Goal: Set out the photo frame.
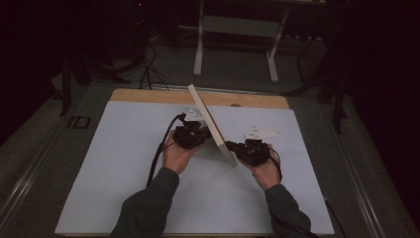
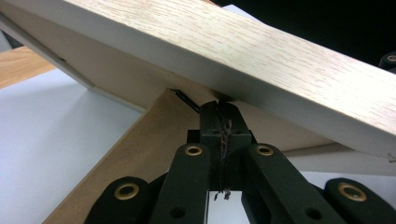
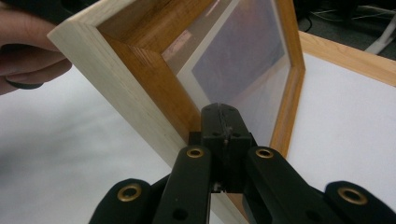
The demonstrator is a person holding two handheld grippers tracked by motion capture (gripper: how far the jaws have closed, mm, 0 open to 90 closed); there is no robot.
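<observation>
picture frame [image 1: 210, 124] tilted between both | left hand-held gripper [image 2: 219, 108] closed (at its back) | right hand-held gripper [image 3: 219, 112] closed

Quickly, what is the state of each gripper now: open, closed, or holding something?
Left gripper: jaws closed, tips against the back of the picture frame; a grip cannot be told.
Right gripper: jaws closed, tips at the frame's front edge; a grip cannot be told.

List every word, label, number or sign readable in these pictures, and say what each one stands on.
"ID": large pale letters on the dark floor left of the table, in the high view.
Picture frame: no lettering legible on its wood or behind its glass.
Grey plates on the left tongs and right tongs: small dark marks, too small to read.
</observation>
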